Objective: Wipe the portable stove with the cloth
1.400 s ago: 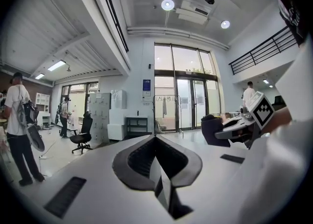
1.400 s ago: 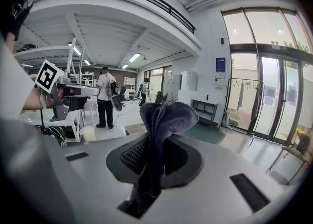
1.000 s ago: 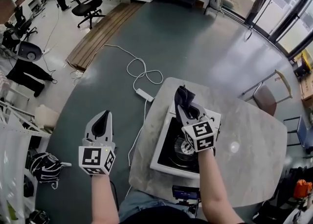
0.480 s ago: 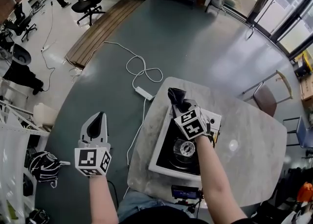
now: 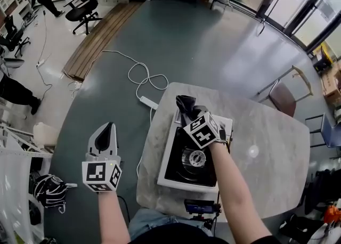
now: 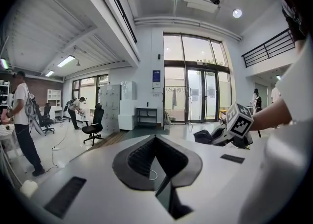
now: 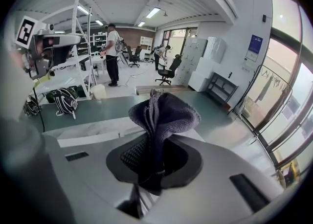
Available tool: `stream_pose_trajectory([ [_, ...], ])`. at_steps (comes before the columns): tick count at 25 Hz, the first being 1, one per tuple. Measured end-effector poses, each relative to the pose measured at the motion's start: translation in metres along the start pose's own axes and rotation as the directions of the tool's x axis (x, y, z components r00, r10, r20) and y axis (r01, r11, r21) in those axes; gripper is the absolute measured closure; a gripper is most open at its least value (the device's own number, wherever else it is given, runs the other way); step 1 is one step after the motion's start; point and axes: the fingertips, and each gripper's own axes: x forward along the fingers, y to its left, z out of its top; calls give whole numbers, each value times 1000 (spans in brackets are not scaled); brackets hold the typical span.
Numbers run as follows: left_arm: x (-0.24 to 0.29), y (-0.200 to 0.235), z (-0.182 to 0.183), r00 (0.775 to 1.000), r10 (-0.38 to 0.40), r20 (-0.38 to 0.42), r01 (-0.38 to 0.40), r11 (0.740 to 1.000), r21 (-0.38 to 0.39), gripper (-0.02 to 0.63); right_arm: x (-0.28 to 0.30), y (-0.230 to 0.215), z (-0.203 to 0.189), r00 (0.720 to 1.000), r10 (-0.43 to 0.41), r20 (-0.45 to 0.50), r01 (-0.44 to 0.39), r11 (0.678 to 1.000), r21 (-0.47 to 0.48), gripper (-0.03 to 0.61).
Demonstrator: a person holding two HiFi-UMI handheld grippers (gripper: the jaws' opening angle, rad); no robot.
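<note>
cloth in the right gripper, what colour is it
Dark bluish grey, nearly black. The cloth shows best in the right gripper view.

A pale, marble-look table (image 5: 266,131) with rounded corners is standing on the grey-green floor (image 5: 213,51). A stove (image 5: 178,165), white-bodied with a black top, is sitting on the table's left half, close along its left edge. A small pale round spot (image 5: 252,151) is showing just right of the stove; what it is cannot be told.
</note>
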Motion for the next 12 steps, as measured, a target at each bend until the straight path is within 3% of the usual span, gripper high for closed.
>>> stream_pose_trajectory([
  [12,5,-21,4,999,-53,-3,53,998,24,603,-26,-32,-49,997,-51,-50,55,995,84,514],
])
